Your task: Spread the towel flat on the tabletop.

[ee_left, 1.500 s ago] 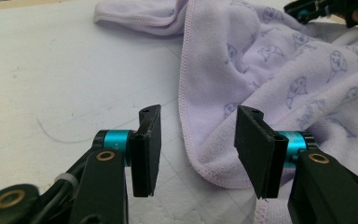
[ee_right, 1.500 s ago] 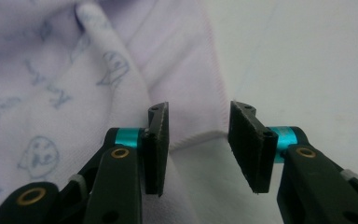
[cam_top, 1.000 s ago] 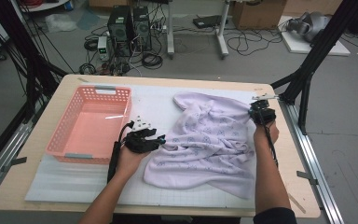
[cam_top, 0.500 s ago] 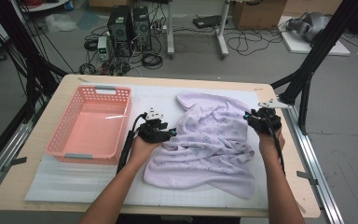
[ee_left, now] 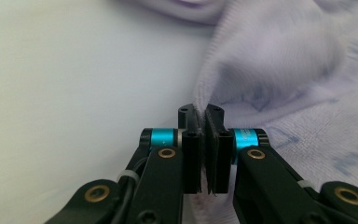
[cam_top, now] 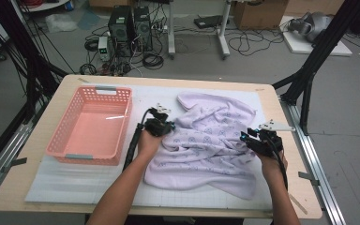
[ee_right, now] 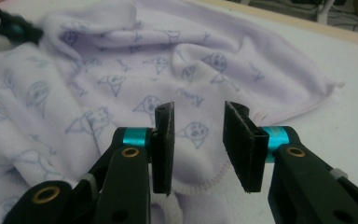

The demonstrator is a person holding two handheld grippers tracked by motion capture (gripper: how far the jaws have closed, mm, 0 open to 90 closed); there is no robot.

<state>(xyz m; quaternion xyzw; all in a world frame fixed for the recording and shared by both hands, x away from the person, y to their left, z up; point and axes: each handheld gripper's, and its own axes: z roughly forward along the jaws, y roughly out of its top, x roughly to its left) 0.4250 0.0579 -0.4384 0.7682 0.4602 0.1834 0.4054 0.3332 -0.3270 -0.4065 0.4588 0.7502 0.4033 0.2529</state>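
A lilac towel printed with small line-drawn faces lies rumpled across the white mat that covers the wooden worktop, taking up the mat's middle and its 3 o'clock half. One corner is folded back toward 12 o'clock and the near hem runs toward 5 o'clock. The left gripper sits at the towel's 9 o'clock edge. In the left gripper view its jaws are pressed together with a thin fold of the towel's hem pinched between them, the fabric rising from the pinch and spreading off to the 2 o'clock side while bare mat lies at 10 o'clock. The right gripper is at the towel's 3 o'clock side, just above the cloth. In the right gripper view its jaws stand wide apart with nothing between them, and the printed towel lies beyond and below them, its stitched hem passing under the gap. In that same view the other gripper appears dark and blurred at the 10 o'clock corner, against the towel's far edge. A pink plastic basket with perforated walls stands on the worktop at 9 o'clock of the towel, just beside the left hand and apart from the cloth.
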